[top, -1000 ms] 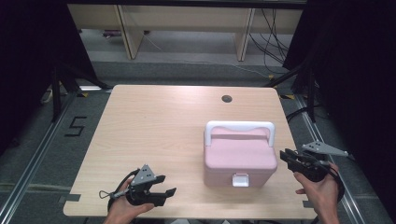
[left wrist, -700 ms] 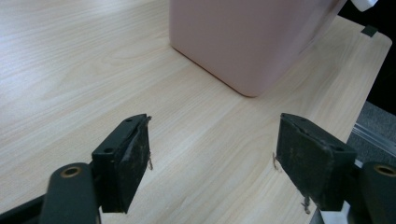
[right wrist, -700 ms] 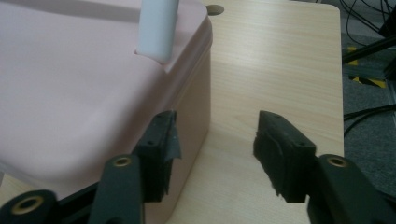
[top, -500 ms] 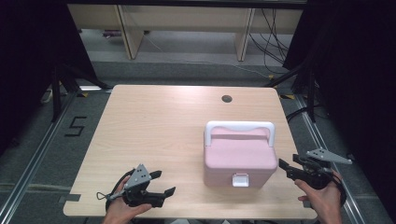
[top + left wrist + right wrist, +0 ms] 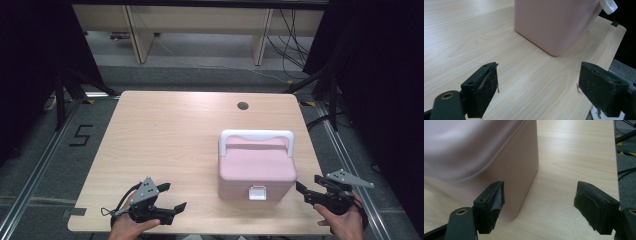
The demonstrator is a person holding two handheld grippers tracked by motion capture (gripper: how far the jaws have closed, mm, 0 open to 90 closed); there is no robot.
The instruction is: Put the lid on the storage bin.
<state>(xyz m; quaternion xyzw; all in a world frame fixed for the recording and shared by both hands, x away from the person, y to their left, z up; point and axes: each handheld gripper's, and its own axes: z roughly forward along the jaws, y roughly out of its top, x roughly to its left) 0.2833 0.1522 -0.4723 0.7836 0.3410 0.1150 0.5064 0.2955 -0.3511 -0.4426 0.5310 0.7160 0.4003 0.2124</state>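
Observation:
A pink box [image 5: 256, 170] with a white handle [image 5: 256, 135] folded over its lid and a white latch [image 5: 258, 192] on its near face stands shut on the right half of the wooden table [image 5: 165, 135]. My left gripper [image 5: 175, 196] hovers open near the front left edge, pointing right toward the box [image 5: 554, 22], well short of it. My left gripper [image 5: 537, 82] holds nothing. My right gripper [image 5: 306, 182] sits open just off the box's front right corner. In the right gripper view, the box [image 5: 474, 150] lies just beyond the left jaw of my right gripper [image 5: 539, 200].
A round cable hole [image 5: 243, 105] sits near the table's far edge. Bare wood spreads across the left and far parts. Shelf legs and cables [image 5: 295, 45] lie on the floor beyond, and a "5" marking [image 5: 81, 135] is on the floor at left.
My right gripper has drawn back toward the near edge, a little lower beside the box's corner. My left gripper has shifted slightly toward the near edge. The box has not moved.

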